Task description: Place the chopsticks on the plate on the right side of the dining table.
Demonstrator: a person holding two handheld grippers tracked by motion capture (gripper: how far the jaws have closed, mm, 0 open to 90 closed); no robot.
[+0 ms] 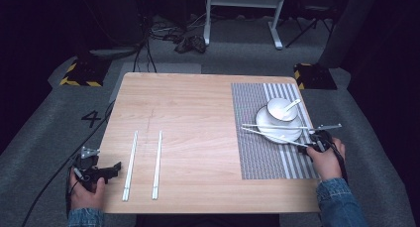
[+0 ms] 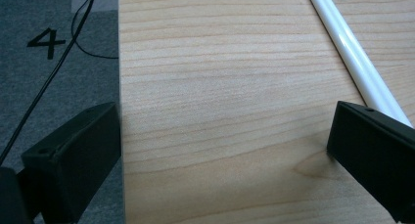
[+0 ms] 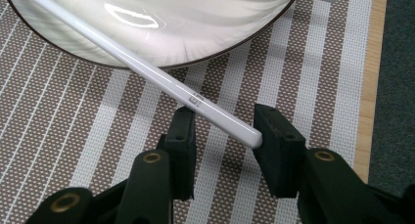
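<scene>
can't tell if that chopstick end actually touches the jaws, and the plate behind it is cut off up top.

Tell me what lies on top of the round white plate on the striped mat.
On the round white plate sits a white bowl holding a white spoon. Two white chopsticks rest across the plate's rim. The plate's centre beneath the bowl is covered.
</scene>
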